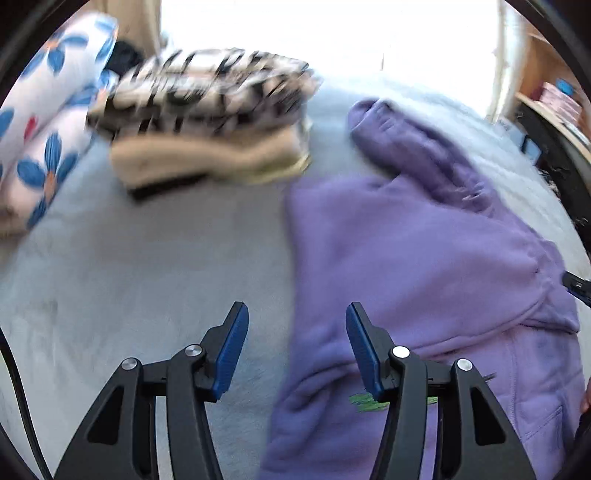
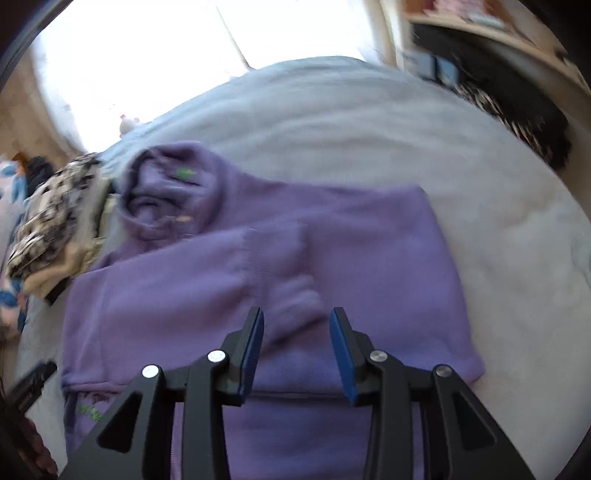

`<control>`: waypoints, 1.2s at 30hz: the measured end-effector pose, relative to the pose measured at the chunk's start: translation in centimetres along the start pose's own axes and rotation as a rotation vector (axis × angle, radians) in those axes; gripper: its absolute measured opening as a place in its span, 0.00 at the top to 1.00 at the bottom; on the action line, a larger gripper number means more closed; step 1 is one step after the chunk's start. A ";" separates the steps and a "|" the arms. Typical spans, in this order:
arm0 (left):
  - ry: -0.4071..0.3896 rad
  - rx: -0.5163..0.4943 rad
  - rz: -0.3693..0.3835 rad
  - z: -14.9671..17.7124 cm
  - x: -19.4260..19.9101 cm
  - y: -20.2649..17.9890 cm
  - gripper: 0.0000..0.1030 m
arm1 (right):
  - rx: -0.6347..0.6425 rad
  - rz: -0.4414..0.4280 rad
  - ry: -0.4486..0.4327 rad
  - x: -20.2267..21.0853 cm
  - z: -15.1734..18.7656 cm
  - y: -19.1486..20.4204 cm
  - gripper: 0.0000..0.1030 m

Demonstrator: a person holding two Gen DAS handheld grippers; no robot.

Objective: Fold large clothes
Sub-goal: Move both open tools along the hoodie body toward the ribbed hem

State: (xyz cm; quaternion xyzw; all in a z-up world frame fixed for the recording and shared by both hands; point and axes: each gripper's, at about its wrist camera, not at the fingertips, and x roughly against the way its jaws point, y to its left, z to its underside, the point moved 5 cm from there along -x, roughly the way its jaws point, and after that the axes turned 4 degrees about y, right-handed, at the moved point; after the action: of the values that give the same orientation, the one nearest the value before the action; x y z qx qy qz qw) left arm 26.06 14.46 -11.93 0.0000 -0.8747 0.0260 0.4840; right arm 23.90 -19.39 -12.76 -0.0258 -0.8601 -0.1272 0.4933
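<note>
A: Purple hoodie (image 2: 332, 236) lies flat on the grey bed cover (image 2: 498, 206), partly folded, one sleeve across the body, hood (image 2: 166, 184) bunched at the far left end. That is the right wrist view.

B: Left wrist view?

A: Same hoodie (image 1: 424, 258) fills its right half only. Left half is bare bed cover (image 1: 129, 277). This view also shows a stack of folded clothes (image 1: 207, 122), black-and-white print on top, beige below, and floral pillows (image 1: 48, 110) at far left. Right view catches only the stack's edge (image 2: 51, 214) past the hood.

B: Grippers?

A: Left gripper (image 1: 297, 347) hangs with jaws parted, nothing between the pads (image 1: 231, 354); it sits over the hoodie's left edge, one finger over fabric, one over bare cover. Right gripper (image 2: 297, 350) also parted, slightly narrower, nothing clamped; hoodie body lies below the gap. Whether the tips touch cloth I cannot tell, both frames are blurred.

B: Edges, room?

A: Right of the hoodie, a wide clear stretch of cover runs to the bed's rim. Left of it, open cover up to the pillows. Far end is tight: hood just beside the stack. Beyond the bed on the right, a wooden shelf (image 2: 498, 33) with small items, too blurred to name. Bright window (image 2: 147, 55) behind.

B: Anything else?

A: Green print (image 1: 365, 402) on the hoodie near the left gripper's right finger.
</note>
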 end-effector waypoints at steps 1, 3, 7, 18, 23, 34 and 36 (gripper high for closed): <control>-0.010 -0.010 0.013 -0.2 0.2 -0.7 0.48 | 0.024 -0.046 0.016 -0.5 0.0 1.5 0.64; -0.011 -0.037 0.047 -0.8 -0.3 -2.9 0.48 | 0.064 -0.110 0.043 -1.6 0.1 4.3 0.64; 0.024 -0.057 0.074 -1.8 -3.1 -6.4 0.48 | 0.177 -0.177 0.088 -4.3 0.7 10.2 0.64; 0.075 -0.016 -0.011 -3.7 -9.0 -3.3 0.59 | 0.182 0.054 0.069 -6.7 -1.4 3.5 0.70; 0.072 -0.036 -0.024 -3.7 -9.1 -3.5 0.60 | 0.209 0.033 0.072 -5.7 -1.2 2.5 0.78; 0.081 -0.042 -0.008 -3.5 -8.7 -3.7 0.56 | 0.214 0.063 0.087 -5.9 -1.1 2.8 0.75; 0.088 -0.042 0.001 -3.5 -8.6 -3.8 0.53 | 0.223 0.073 0.093 -5.9 -1.1 2.9 0.75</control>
State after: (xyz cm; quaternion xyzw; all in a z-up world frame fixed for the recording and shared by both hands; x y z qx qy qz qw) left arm 33.72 10.61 -17.19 -0.0115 -0.8529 0.0078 0.5219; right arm 28.37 -16.34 -16.72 0.0040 -0.8437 -0.0138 0.5367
